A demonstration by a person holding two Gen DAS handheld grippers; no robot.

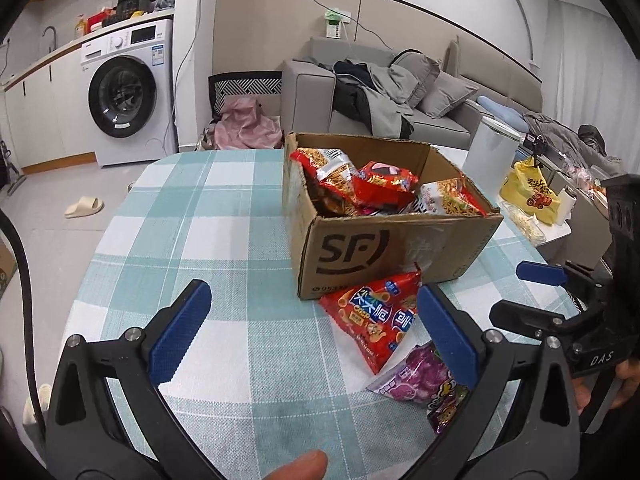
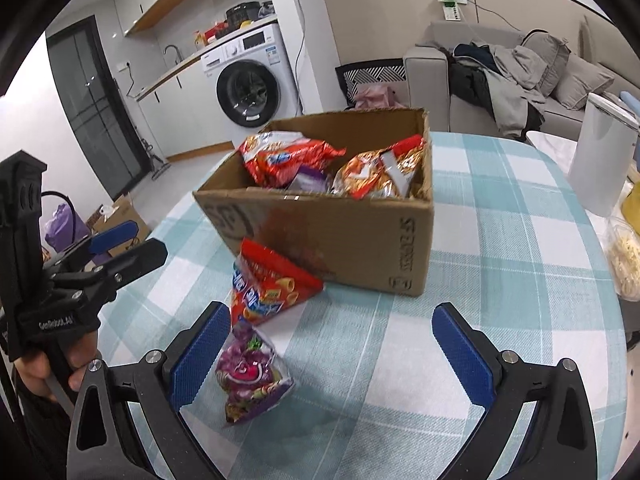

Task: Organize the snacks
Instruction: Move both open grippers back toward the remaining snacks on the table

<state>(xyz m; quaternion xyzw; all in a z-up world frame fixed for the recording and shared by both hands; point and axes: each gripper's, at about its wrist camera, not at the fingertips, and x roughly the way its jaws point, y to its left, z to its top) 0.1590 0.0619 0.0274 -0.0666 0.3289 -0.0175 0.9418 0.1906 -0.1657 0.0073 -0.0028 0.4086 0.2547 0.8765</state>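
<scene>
An open cardboard box (image 1: pixel 400 248) (image 2: pixel 340 236) stands on the checked tablecloth and holds several snack bags (image 1: pixel 360 184) (image 2: pixel 288 160). A red snack bag (image 1: pixel 376 316) (image 2: pixel 268 284) lies on the table against the box front. A purple snack bag (image 1: pixel 424 380) (image 2: pixel 252 376) lies just nearer. My left gripper (image 1: pixel 316 336) is open and empty, with both bags by its right finger. My right gripper (image 2: pixel 332 356) is open and empty, with the purple bag by its left finger. Each gripper also shows at the edge of the other's view: the right one (image 1: pixel 532 292) and the left one (image 2: pixel 128 240).
The round table (image 1: pixel 192 240) has a blue-and-white checked cloth. A white canister (image 1: pixel 492 152) (image 2: pixel 600 156), a yellow bag (image 1: pixel 528 192) and a clear food tub (image 2: pixel 624 256) stand at the table's right. A washing machine (image 1: pixel 128 92) and a sofa (image 1: pixel 400 88) are behind.
</scene>
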